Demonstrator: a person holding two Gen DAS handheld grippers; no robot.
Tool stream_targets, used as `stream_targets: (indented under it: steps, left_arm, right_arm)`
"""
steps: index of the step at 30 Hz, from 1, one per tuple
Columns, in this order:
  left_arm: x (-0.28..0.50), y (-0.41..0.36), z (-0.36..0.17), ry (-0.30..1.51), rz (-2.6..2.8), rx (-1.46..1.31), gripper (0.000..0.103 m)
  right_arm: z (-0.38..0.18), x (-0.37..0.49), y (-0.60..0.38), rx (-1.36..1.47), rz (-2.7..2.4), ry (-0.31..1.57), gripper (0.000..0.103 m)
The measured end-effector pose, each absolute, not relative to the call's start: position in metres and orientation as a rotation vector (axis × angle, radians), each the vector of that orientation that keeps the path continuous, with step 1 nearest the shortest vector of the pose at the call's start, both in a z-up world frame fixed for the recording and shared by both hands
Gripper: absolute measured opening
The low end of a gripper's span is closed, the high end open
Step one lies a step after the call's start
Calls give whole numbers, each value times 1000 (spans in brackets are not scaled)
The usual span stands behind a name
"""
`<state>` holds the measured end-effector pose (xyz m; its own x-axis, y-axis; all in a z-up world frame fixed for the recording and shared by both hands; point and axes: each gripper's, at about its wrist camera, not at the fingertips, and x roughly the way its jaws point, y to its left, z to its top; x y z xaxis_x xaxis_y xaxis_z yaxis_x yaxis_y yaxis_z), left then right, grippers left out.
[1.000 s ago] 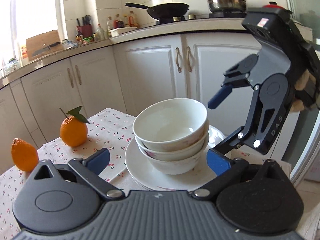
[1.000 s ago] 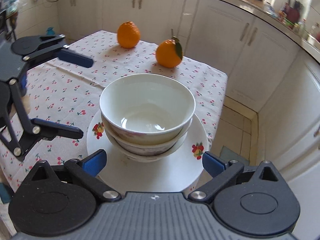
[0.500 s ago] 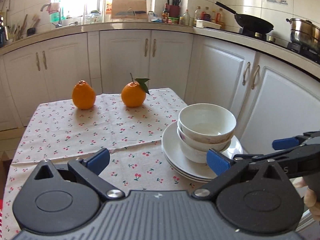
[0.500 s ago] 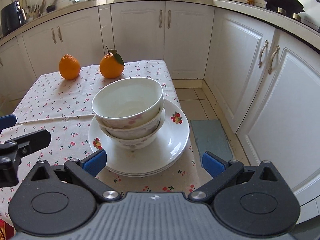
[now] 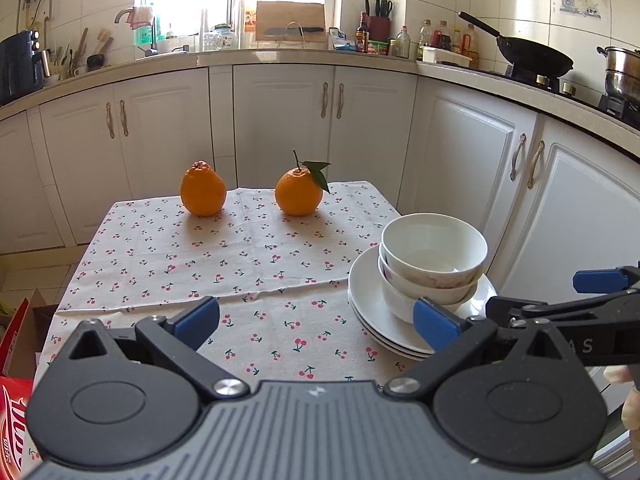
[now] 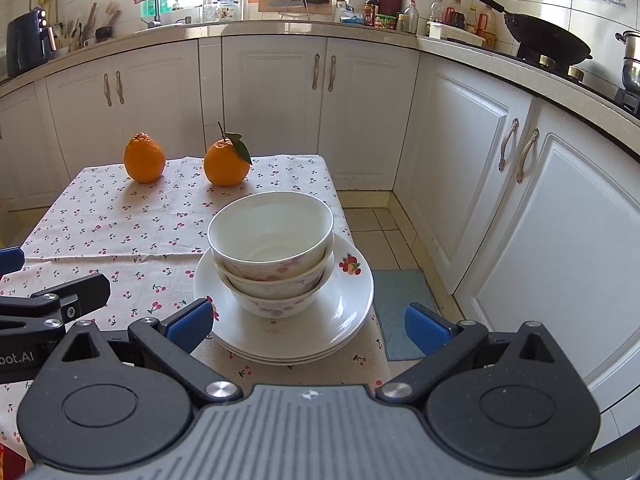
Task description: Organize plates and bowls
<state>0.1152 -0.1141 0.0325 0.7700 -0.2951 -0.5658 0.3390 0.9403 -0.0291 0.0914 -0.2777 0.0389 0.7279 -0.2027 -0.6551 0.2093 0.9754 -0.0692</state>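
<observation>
Right wrist view showed the bowls (image 6: pixel 271 252) nested three deep on the stack of plates (image 6: pixel 344 316), which sat at the right edge of the table (image 6: pixel 120 236), part of the plate rim appearing to overhang the floor side. The right hand-held gripper (image 6: pixel 306 322) hovered just short of the plates with its jaws spread wide and nothing between them. In the left wrist view the left hand-held gripper (image 5: pixel 316 320) was likewise wide open and empty, held back over the cherry-print cloth to the left of the stack, with its right blue pad near the plate rim. Two oranges (image 5: pixel 298 192) stood well apart from the crockery at the far side of the table. The stacking looked finished or nearly so. The main risk, as I judged it, lay in the stack's position: a nudge from either open finger against the plate rim could slide the plates further off the edge, and the tall, slightly tilted bowls could tip out. A pull on the cloth would do the same. Glazed ceramic would also slip under a shallow pinch.
</observation>
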Motion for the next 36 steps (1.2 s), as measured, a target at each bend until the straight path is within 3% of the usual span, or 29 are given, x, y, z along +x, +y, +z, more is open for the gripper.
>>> stream_targets:
  steps: [36]
  left_arm:
    - [116, -115, 31, 622, -305, 59, 102]
  right_arm:
    - [37, 92, -277, 4, -249, 711, 103]
